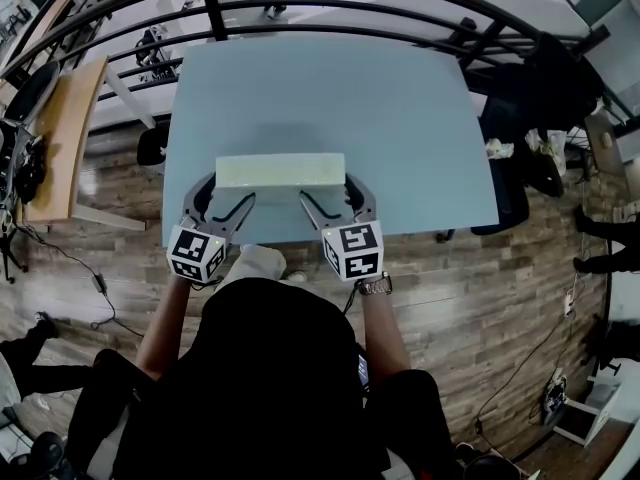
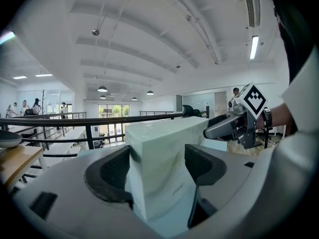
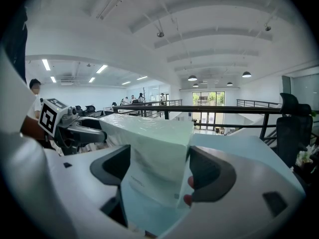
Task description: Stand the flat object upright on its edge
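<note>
Pale-green rectangular cardboard box, on light-blue table: rigid, probably light, glossy and slippery. Left gripper and right gripper each apparently clamp one short end.

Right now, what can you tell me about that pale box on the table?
The box is long, pale mint-white, glossy as if film-wrapped, with faint print on one side. It seems to rest on the light blue table near the front edge, narrow face up. The left gripper clamps one end, the right gripper the other.

Bright ceiling lights, sharp focus, fisheye-warped edges
</note>
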The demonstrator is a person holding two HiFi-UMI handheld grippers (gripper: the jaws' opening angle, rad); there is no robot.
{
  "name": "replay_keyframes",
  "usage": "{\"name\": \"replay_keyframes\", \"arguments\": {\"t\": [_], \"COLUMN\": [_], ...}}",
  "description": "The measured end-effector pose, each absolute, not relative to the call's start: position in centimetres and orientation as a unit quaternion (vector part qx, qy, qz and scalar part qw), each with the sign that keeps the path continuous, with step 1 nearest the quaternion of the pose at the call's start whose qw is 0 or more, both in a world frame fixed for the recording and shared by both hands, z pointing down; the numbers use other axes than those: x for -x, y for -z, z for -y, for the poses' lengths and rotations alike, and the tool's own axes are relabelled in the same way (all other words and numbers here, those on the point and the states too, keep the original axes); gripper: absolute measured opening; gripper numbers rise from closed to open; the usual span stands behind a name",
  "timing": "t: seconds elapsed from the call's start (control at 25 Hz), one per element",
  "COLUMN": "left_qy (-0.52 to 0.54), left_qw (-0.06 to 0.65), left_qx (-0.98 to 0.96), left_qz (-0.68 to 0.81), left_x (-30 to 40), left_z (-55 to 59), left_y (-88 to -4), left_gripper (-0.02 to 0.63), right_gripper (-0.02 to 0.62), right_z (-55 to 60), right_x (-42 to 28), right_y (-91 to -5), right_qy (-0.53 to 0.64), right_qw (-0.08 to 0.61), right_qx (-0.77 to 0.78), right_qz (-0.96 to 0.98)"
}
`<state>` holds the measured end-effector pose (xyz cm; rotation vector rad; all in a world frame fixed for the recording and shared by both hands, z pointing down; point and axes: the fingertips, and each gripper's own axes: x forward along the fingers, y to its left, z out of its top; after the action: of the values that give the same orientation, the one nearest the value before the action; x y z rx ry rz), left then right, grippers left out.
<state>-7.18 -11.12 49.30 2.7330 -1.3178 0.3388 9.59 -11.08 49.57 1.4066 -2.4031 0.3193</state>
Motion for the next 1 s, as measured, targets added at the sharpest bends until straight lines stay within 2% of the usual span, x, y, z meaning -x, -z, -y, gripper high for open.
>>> {"name": "replay_keyframes", "arguments": {"t": [1.0], "left_qy": [-0.111], "left_qw": [0.045], "left_qx": [-0.893], "left_qz": [0.434], "left_x": [7.42], "left_z": [11.28], "left_y": [-49.31], "left_gripper": [0.339], "right_gripper": [0.364], "right_z": [11.63], "right_x": [-9.53], "right_y": [-49.61], "right_qy": [-0.111], "right_qw": [0.173], "right_qx": [-0.5], "right_qz": [0.841]}}
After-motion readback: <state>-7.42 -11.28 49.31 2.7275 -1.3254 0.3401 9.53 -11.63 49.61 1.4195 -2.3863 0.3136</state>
